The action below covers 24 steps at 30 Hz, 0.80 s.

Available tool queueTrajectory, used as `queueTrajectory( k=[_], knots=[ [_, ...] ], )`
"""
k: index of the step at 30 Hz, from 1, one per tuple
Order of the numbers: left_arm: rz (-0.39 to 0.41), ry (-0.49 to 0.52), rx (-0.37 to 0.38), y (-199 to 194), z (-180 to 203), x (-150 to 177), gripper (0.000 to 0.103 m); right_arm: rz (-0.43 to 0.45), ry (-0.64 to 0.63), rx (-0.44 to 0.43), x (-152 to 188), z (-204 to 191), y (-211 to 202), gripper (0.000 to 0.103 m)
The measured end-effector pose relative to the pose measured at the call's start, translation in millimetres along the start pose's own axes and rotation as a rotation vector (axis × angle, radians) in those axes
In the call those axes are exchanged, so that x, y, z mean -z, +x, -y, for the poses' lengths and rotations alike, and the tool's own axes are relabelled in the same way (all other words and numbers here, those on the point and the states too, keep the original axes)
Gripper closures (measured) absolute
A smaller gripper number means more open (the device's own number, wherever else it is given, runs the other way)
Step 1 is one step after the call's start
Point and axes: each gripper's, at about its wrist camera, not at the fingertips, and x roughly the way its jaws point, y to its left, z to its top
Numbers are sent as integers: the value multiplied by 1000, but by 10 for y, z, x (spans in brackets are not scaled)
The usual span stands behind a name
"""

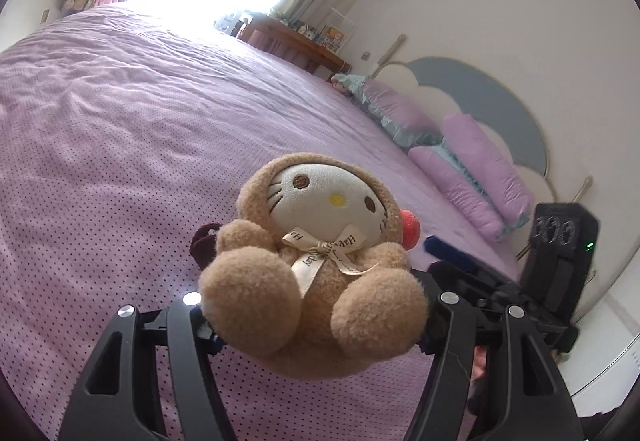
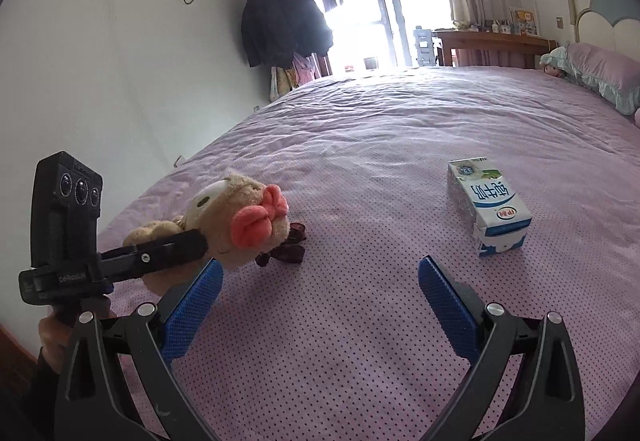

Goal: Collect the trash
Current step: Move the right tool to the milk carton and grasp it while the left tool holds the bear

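Note:
My left gripper (image 1: 316, 333) is shut on a tan plush toy (image 1: 316, 241) with a white cat face and a ribbon bow, held just above the bed. In the right wrist view that toy (image 2: 236, 225) shows its pink bow, with the left gripper (image 2: 206, 241) clamped on it at the left. A white and blue milk carton (image 2: 490, 205) lies on the sheet, ahead and to the right of my right gripper (image 2: 320, 265), which is open with nothing between its blue pads (image 2: 448, 301). A dark maroon crumpled item (image 2: 288, 241) lies on the bed beside the toy.
The bed (image 2: 360, 129) has a lilac dotted sheet. Lilac pillows (image 1: 472, 169) lean on the headboard (image 1: 500, 97). A wooden desk (image 2: 492, 41) stands beyond the bed, and dark coats (image 2: 280, 21) hang by the bright balcony door. A white wall runs along the bed's left side.

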Motion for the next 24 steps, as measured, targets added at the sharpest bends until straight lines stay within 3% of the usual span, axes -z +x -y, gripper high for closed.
queueTrajectory(
  k=[5, 12, 16, 24],
  knots=[
    [62, 3, 3, -244, 22, -127, 37, -44, -42, -28, -40, -110, 215, 9],
    [65, -18, 8, -373, -5, -195, 37, -94, -119, -124, -52, -451, 501, 10],
    [70, -18, 20, -426, 45, -211, 37, -80, -147, -148, -41, -627, 488, 18],
    [55, 53, 28, -398, 343, -309, 37, -52, -82, -80, -54, -219, 163, 18]
  ],
)
